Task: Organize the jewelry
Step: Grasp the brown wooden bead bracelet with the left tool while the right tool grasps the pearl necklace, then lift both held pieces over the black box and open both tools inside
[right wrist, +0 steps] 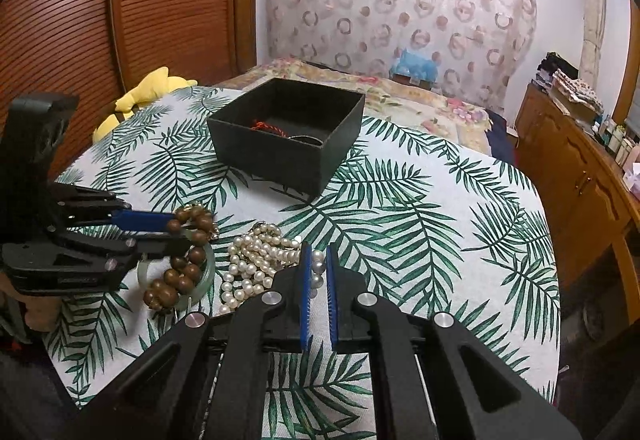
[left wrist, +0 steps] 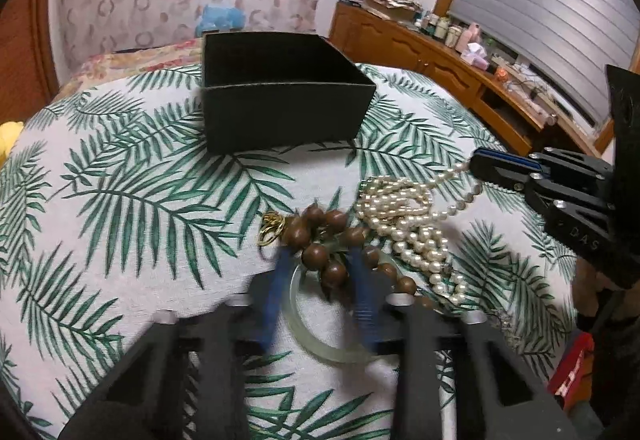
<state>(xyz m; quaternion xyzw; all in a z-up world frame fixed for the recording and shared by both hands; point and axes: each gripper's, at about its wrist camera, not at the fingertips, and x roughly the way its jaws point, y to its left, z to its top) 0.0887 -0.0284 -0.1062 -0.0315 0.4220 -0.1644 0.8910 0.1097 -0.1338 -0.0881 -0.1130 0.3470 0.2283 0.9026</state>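
Observation:
A black open box (left wrist: 280,95) (right wrist: 288,127) stands on the palm-leaf cloth, with a red cord and a dark ring inside. A brown wooden bead bracelet (left wrist: 328,244) (right wrist: 180,272) lies over a pale green bangle (left wrist: 320,344) (right wrist: 200,286). A pearl necklace (left wrist: 404,215) (right wrist: 256,260) is heaped beside them. My left gripper (left wrist: 320,260) (right wrist: 176,228) has its blue fingers astride the brown beads, still apart. My right gripper (right wrist: 318,260) (left wrist: 474,161) is nearly closed on a strand of pearls at the heap's edge.
The round table's cloth (right wrist: 420,232) runs bare to the right. A bed with a yellow plush toy (right wrist: 148,91) lies behind the table. A wooden dresser (left wrist: 440,55) with bottles stands along the right wall.

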